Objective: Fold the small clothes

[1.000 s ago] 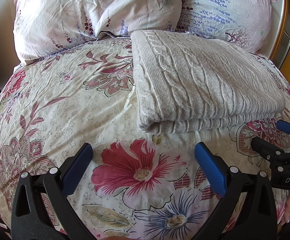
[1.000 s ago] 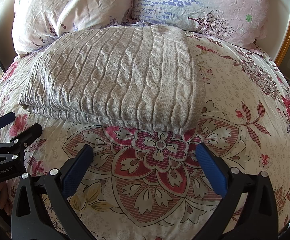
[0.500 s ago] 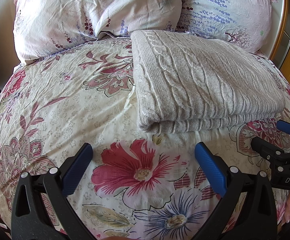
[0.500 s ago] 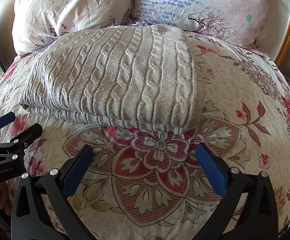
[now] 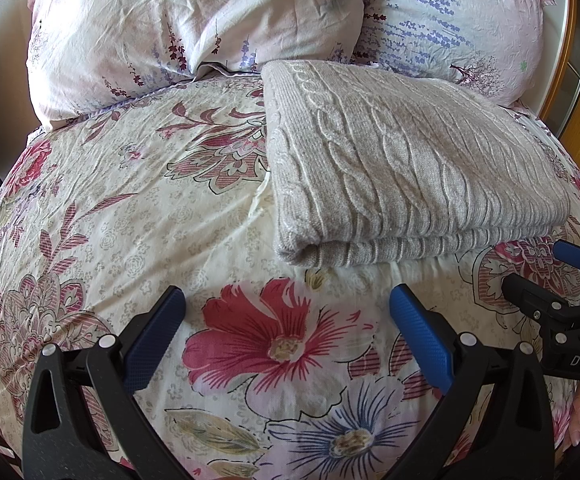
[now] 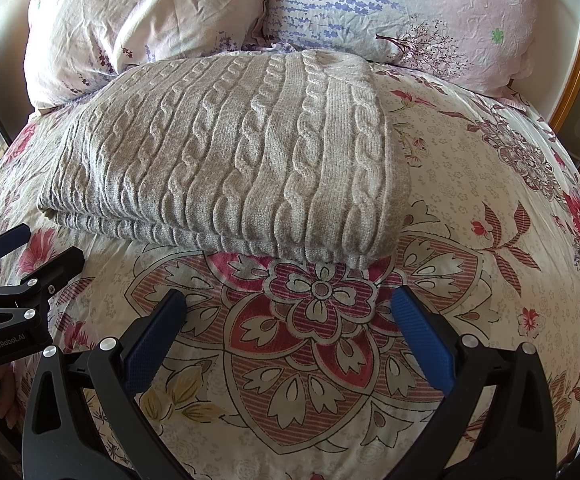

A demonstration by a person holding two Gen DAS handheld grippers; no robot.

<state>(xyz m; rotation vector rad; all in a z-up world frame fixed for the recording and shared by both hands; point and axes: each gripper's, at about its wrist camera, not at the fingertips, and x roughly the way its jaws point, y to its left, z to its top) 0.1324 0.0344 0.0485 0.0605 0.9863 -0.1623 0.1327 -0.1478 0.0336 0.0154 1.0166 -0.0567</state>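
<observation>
Nearest to you, your left gripper [image 5: 286,332] hangs over the bedspread [image 5: 138,216] with its jaws spread wide and nothing between them; its blue pads [image 5: 419,340] are ribbed rubber on black plastic arms. Your right gripper [image 6: 288,332] is the same, splayed apart and holding nothing above a large printed flower on the cotton. Each one shows at the edge of the other's view, low and just beside the cloth.

Beyond the fingertips, apart from them, lies the sweater [image 6: 230,152], a beige-grey cable knit folded into a thick, neat rectangle. Raised rope-like braids run along its top, and the near edge shows stacked ribbed layers with a rounded fold at one corner. It rests flat on the bedspread, which is cream, lightly creased and patterned with red and pink blooms.

Farthest off, two plump, crinkled pillows [image 5: 194,28] in pale floral cases lean behind the sweater, touching its far edge.
</observation>
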